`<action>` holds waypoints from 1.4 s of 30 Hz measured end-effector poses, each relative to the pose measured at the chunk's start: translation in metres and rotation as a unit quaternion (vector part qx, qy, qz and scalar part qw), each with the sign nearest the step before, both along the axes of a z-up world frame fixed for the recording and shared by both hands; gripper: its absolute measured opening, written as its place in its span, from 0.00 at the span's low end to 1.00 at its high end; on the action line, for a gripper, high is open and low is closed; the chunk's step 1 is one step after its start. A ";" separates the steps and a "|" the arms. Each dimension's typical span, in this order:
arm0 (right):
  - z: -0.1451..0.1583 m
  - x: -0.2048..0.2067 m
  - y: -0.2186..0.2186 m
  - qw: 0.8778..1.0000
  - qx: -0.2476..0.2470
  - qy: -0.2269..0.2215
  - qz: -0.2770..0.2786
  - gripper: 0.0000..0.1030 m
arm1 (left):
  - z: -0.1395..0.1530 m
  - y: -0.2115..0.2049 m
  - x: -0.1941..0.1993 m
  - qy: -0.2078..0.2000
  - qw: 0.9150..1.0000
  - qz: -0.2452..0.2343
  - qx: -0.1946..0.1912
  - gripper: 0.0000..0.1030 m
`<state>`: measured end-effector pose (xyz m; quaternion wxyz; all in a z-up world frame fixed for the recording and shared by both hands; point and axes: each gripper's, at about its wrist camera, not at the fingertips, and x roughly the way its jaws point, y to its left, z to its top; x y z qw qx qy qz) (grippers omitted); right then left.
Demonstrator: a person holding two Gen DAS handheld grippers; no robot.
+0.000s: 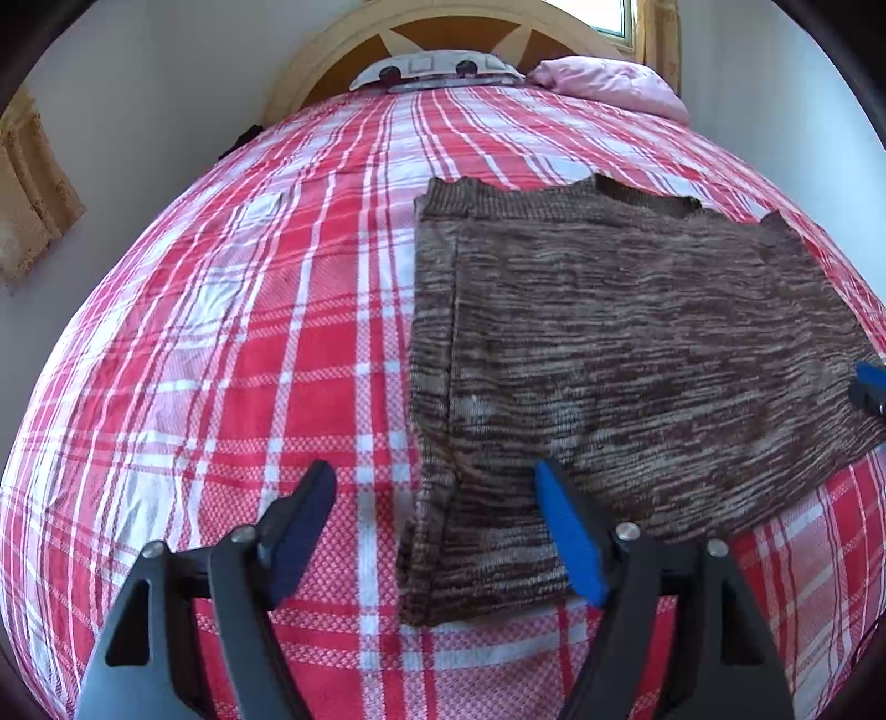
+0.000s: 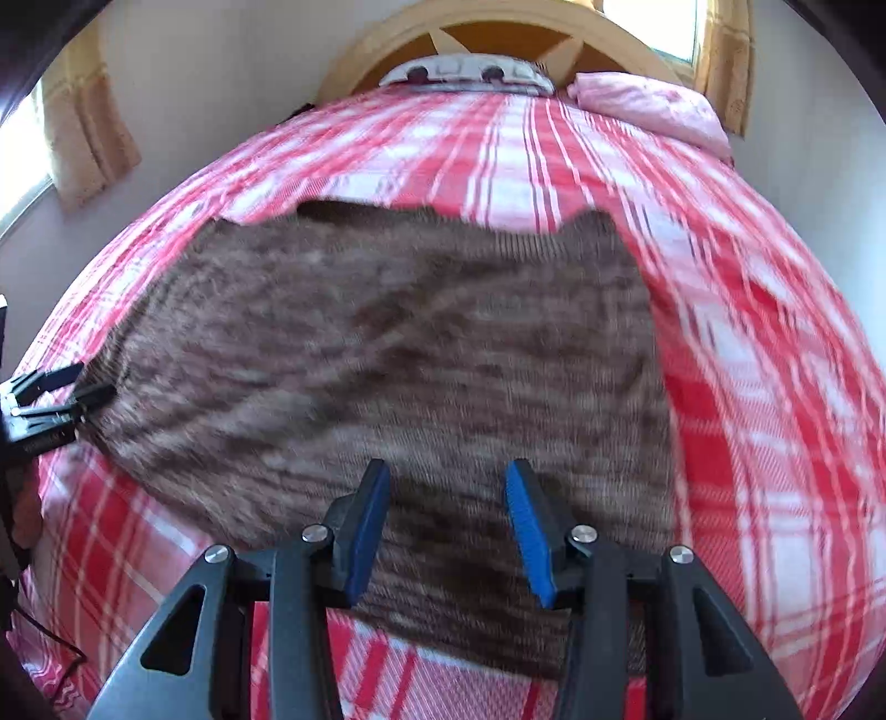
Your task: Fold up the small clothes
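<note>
From the left wrist camera, a bed (image 1: 221,332) covered in a red-and-white plaid sheet fills the view, with a curved wooden headboard (image 1: 443,33) at its far end, a pink pillow (image 1: 609,83) beside it, pale walls and a yellowish curtain (image 1: 33,188) at the left. A brown knitted garment (image 1: 637,343) lies flat on the sheet, right of centre. The left gripper (image 1: 434,479) has its jaws wide apart with nothing pressed between them; the near left corner of the knit lies between the fingers, one finger over bare plaid, the other over the knit. A blue-tipped finger of the right gripper (image 1: 869,387) shows at the right edge.

From the right wrist camera, blurred, the same bed (image 2: 775,387), headboard (image 2: 498,27), pillow (image 2: 653,105) and curtain (image 2: 88,133) appear. The garment (image 2: 387,343) spreads across the middle. The right gripper (image 2: 446,471) hovers above its near edge, jaws apart, empty. The left gripper (image 2: 66,387) sits at the garment's left edge.
</note>
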<state>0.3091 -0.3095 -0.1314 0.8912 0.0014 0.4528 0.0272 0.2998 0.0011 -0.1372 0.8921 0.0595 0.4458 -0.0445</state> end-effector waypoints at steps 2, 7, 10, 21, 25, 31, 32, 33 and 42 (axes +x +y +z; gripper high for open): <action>-0.005 -0.011 -0.001 1.000 -0.007 -0.005 0.002 0.44 | -0.001 0.002 0.001 0.002 1.000 0.000 -0.008 0.76; -0.011 -0.029 -0.004 1.000 -0.012 -0.005 0.006 0.44 | -0.002 0.004 0.000 0.003 1.000 -0.002 -0.017 0.76; -0.010 -0.025 -0.004 1.000 -0.012 0.007 -0.001 0.44 | -0.003 0.005 -0.003 0.003 1.000 -0.004 -0.019 0.76; 0.035 -0.037 0.067 0.995 -0.058 -0.050 0.059 0.44 | 0.027 0.064 -0.030 -0.038 0.997 0.002 -0.069 0.83; 0.050 -0.031 0.148 0.979 -0.096 -0.081 0.159 0.45 | 0.040 0.097 -0.022 -0.052 0.996 0.034 -0.068 0.83; 0.043 -0.020 0.244 0.953 -0.136 -0.101 0.250 0.45 | 0.044 0.125 -0.017 -0.062 0.994 0.022 -0.083 0.84; 0.038 -0.020 0.259 0.948 -0.147 -0.104 0.261 0.45 | 0.043 0.128 -0.016 -0.061 0.994 0.022 -0.085 0.87; 0.034 -0.022 0.268 0.945 -0.155 -0.107 0.267 0.45 | 0.041 0.130 -0.014 -0.061 0.994 0.024 -0.085 0.89; -0.009 -0.033 0.328 0.912 -0.247 -0.128 0.301 0.45 | 0.025 0.157 0.004 -0.031 0.988 0.037 -0.146 0.91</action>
